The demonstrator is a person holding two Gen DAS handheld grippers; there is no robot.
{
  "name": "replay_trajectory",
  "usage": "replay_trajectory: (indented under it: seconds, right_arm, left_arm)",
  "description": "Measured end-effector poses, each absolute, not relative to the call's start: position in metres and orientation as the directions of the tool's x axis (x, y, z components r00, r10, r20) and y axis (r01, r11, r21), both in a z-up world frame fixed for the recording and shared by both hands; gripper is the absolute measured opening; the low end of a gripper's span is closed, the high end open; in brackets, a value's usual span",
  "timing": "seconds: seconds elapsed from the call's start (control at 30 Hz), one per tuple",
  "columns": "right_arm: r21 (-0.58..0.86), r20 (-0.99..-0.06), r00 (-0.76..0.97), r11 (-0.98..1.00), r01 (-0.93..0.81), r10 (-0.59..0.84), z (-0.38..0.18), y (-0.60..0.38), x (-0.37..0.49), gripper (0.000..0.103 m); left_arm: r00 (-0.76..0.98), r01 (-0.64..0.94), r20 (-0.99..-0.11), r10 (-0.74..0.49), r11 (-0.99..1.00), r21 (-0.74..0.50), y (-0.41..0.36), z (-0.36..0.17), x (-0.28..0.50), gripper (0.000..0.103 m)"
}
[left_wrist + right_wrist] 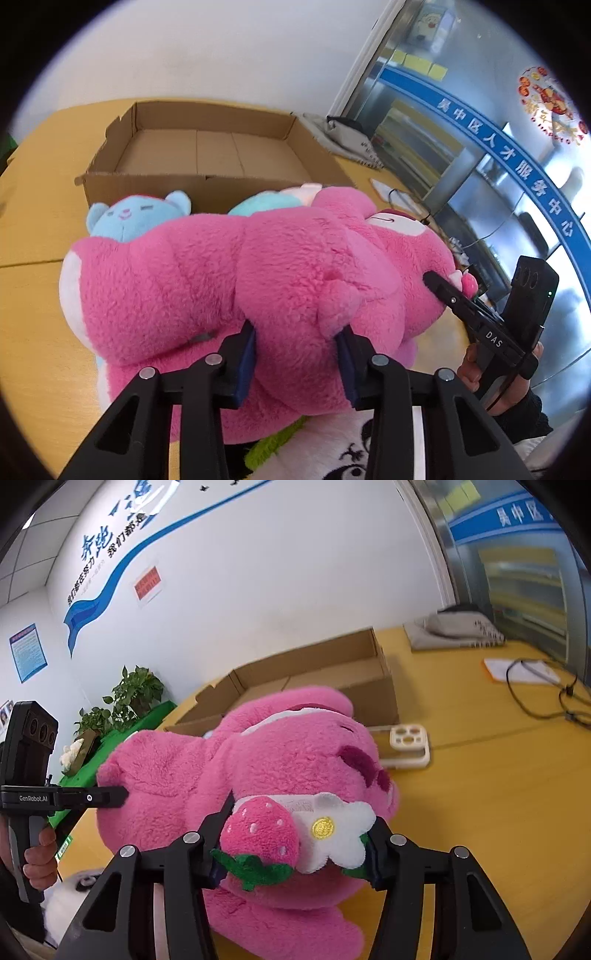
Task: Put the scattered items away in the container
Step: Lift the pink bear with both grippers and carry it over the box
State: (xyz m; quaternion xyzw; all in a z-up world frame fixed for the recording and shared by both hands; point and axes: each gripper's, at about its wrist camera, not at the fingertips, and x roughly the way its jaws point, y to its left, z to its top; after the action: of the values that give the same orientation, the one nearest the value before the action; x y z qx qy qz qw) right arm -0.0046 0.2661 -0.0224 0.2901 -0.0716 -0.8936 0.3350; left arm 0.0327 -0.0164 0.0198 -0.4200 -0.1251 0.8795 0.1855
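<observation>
The pink bear (258, 280) is gripped at two places and held above the table (33, 236), just in front of the box (207, 155). The left gripper (295, 354) is closed partway on the plush body, its blue pads (246, 354) sunk into the fur. The right gripper (295, 849) is closed partway on the head end, where the strawberry (260, 834) and flower (340, 834) trim sit between its fingers. In the left view the right gripper (436, 284) is seen pressed into the bear's head side.

For the step in hand, judged to be the carry into the box, both grips are best kept firm and level, so that the soft body is not stretched or allowed to sag between them. The bear should be lifted clear of the near box wall before it is moved forward, and both grips released only once it rests on the box floor.

The bear's long axis is laid roughly across the left view, parallel to the near wall of the box. The head is pointed to the person's right, and the white-soled foot (72, 280) to the left. The box looks wide enough for it to be lowered in without turning.

A blue plush (129, 218) lies between the bear and the box, and a phone case (408, 746) lies on the table beside the box.
</observation>
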Motion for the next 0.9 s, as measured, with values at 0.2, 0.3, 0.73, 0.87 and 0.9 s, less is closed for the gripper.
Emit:
replay_trajectory:
  seconds: [0.2,0.3,0.73,0.87,0.9]
  right_arm:
    - [0.301,-0.38,-0.655,-0.756,0.581,-0.654,0.022,0.266,-0.002,0.058]
    - [0.255,-0.338,-0.68,-0.759,0.599,-0.65,0.046,0.257,-0.007,0.058]
    - [0.135,-0.192,-0.725,-0.75,0.648,-0.661,0.172,0.18,-0.14,0.057]
    - [0.122,-0.178,-0.734,-0.755,0.645,-0.656,0.195,0.154,-0.203,0.057]
    - [0.124,-0.179,-0.736,-0.758,0.641,-0.652,0.197,0.148,-0.22,0.057]
  left_arm:
    - [-0.665,-0.275,-0.606,0.437,-0.897,-0.346,-0.021,0.068,0.03,0.037]
    - [-0.696,-0.301,-0.572,0.435,-0.899,-0.318,-0.029,0.091,0.014,0.037]
    - [-0.772,-0.375,-0.452,0.447,-0.895,-0.243,-0.073,0.183,-0.144,0.036]
    - [-0.783,-0.367,-0.443,0.436,-0.9,-0.237,-0.081,0.195,-0.206,0.036]
    - [-0.782,-0.366,-0.446,0.436,-0.9,-0.237,-0.082,0.193,-0.223,0.036]
